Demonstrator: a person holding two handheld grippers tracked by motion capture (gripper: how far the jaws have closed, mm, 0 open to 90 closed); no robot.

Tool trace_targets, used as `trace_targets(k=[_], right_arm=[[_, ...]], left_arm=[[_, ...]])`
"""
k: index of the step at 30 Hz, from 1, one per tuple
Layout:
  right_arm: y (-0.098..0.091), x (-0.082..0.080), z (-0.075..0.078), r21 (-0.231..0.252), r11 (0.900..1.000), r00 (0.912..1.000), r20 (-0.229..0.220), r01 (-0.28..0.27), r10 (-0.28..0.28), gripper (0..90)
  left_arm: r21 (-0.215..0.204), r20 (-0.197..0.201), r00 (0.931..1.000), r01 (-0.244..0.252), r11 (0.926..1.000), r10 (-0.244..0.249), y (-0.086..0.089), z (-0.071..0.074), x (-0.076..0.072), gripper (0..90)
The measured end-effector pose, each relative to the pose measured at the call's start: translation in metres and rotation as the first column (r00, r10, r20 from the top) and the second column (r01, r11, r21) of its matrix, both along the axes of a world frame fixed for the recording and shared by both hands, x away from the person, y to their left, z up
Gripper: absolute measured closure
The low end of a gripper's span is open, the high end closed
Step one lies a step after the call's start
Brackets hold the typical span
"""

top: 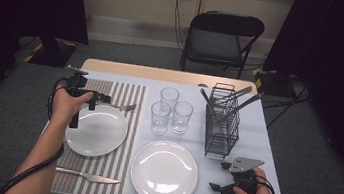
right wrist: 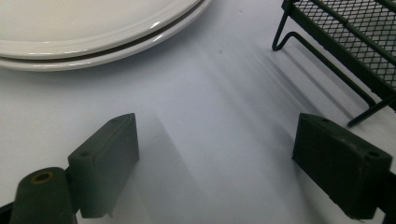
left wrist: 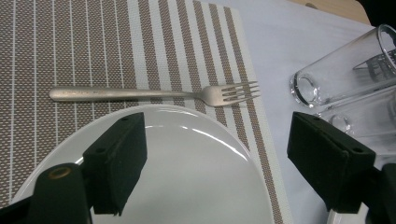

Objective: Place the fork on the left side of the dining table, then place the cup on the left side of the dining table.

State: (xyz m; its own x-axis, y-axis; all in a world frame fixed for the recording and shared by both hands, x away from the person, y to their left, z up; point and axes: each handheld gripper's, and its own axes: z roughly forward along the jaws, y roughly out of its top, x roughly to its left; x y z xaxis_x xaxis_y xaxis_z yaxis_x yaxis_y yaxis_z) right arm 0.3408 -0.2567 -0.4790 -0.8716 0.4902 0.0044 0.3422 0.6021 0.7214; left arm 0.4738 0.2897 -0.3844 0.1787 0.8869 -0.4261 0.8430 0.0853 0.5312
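Observation:
A silver fork [left wrist: 154, 94] lies flat on the striped placemat [left wrist: 93, 42], just beyond the rim of a white plate [left wrist: 196, 177]. My left gripper [left wrist: 219, 140] hangs open over that plate's far edge, nothing between its jaws. From above, the left gripper [top: 101, 100] points right, with the fork [top: 121, 106] just past its tips. My right gripper [top: 219, 176] rests open low over the white tablecloth near the front right corner. In its own view the right gripper [right wrist: 215, 144] has only bare cloth between the jaws.
A knife [top: 86, 176] lies at the placemat's front edge. A stack of two white plates [top: 164, 172] sits front centre. Three glasses [top: 167, 109] stand mid-table. A black wire rack [top: 222, 121] holding cutlery stands right. A folding chair [top: 220, 38] is behind the table.

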Motion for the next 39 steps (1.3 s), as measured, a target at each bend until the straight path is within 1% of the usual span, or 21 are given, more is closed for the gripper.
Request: trace_targets(k=[1,5,10,11,13,14,16,17,18,20,22,23,25,28,29,31,32,33,34,36,39], right_arm=[[0.000,0.000,0.000,0.000,1.0000,1.0000,0.000,0.000,0.000,13.3],[0.000,0.000,0.000,0.000,1.0000,1.0000,0.000,-0.001,0.001,13.3],[0.000,0.000,0.000,0.000,1.0000,1.0000,-0.001,0.001,-0.001,13.3],[0.000,0.000,0.000,0.000,1.0000,1.0000,-0.001,0.000,0.000,13.3],[0.000,0.000,0.000,0.000,1.0000,1.0000,0.000,0.000,0.000,13.3],[0.000,0.000,0.000,0.001,1.0000,1.0000,0.000,0.000,0.000,13.4],[0.000,0.000,0.000,0.000,1.0000,1.0000,0.000,0.000,0.000,13.3],[0.000,0.000,0.000,0.000,1.0000,1.0000,0.000,0.000,0.000,13.3],[0.000,0.000,0.000,0.000,1.0000,1.0000,-0.001,0.001,-0.001,13.3],[0.000,0.000,0.000,0.000,1.0000,1.0000,0.000,0.000,0.000,13.3],[0.000,0.000,0.000,0.000,1.0000,1.0000,0.000,-0.001,0.001,13.4],[0.000,0.000,0.000,0.000,1.0000,1.0000,0.000,0.000,0.000,13.4],[0.000,0.000,0.000,0.000,1.0000,1.0000,0.000,-0.001,0.001,13.4],[0.000,0.000,0.000,0.000,1.0000,1.0000,-0.001,0.001,-0.001,13.3],[0.000,0.000,0.000,0.000,1.0000,1.0000,0.000,0.000,0.000,13.3],[0.000,0.000,0.000,0.000,1.0000,1.0000,0.000,-0.001,0.001,13.3],[0.000,0.000,0.000,0.000,1.0000,1.0000,-0.002,0.000,0.000,13.4],[0.000,0.000,0.000,0.001,1.0000,1.0000,-0.002,0.000,0.000,13.3],[0.000,0.000,0.000,0.001,1.0000,1.0000,-0.002,0.000,0.000,13.4],[0.000,0.000,0.000,0.000,1.0000,1.0000,-0.002,0.000,0.000,13.3],[0.000,0.000,0.000,0.000,1.0000,1.0000,-0.002,0.000,0.000,13.3]], left_arm=[[-0.008,-0.002,1.0000,0.002,1.0000,-0.002,-0.001,0.000,-0.001,19.9],[-0.001,-0.002,1.0000,0.009,1.0000,-0.009,-0.004,0.001,-0.002,19.9],[-0.006,0.002,0.9999,0.017,0.9998,-0.017,-0.008,0.002,-0.003,19.9],[-0.012,0.002,0.9995,0.030,0.9995,-0.030,-0.010,0.003,-0.003,19.9],[-0.018,0.004,0.9992,0.040,0.9990,-0.040,-0.013,0.004,-0.003,19.9],[-0.012,0.005,0.9988,0.048,0.9988,-0.048,-0.013,0.005,-0.003,19.9],[-0.015,0.011,0.9989,0.046,0.9988,-0.046,-0.016,0.007,-0.003,19.9],[-0.011,0.014,0.9982,0.058,0.9983,-0.058,-0.016,0.008,-0.003,19.9],[-0.020,0.013,0.9987,0.050,0.9986,-0.049,-0.018,0.009,-0.003,19.9],[-0.015,0.012,0.9980,0.062,0.9980,-0.062,-0.019,0.010,-0.003,19.9],[-0.023,0.013,0.9983,0.057,0.9981,-0.057,-0.020,0.010,-0.003,19.9],[-0.029,0.008,0.9980,0.063,0.9976,-0.063,-0.021,0.011,-0.003,19.9],[-0.024,0.009,0.9973,0.074,0.9970,-0.073,-0.023,0.011,-0.003,19.9],[-0.033,0.009,0.9974,0.072,0.9969,-0.072,-0.025,0.010,-0.004,19.9],[-0.023,0.006,0.9964,0.085,0.9961,-0.085,-0.025,0.011,-0.004,19.9],[-0.032,0.010,0.9972,0.074,0.9967,-0.074,-0.028,0.011,-0.004,19.9],[-0.022,0.009,0.9969,0.079,0.9967,-0.079,-0.028,0.011,-0.004,19.9],[-0.035,0.014,0.9968,0.079,0.9962,-0.079,-0.029,0.011,-0.004,19.9],[-0.032,0.016,0.9967,0.080,0.9963,-0.080,-0.030,0.011,-0.004,19.9],[-0.045,0.010,0.9967,0.081,0.9957,-0.081,-0.031,0.012,-0.003,19.9],[-0.037,0.011,0.9962,0.087,0.9955,-0.087,-0.034,0.012,-0.003,19.9]])
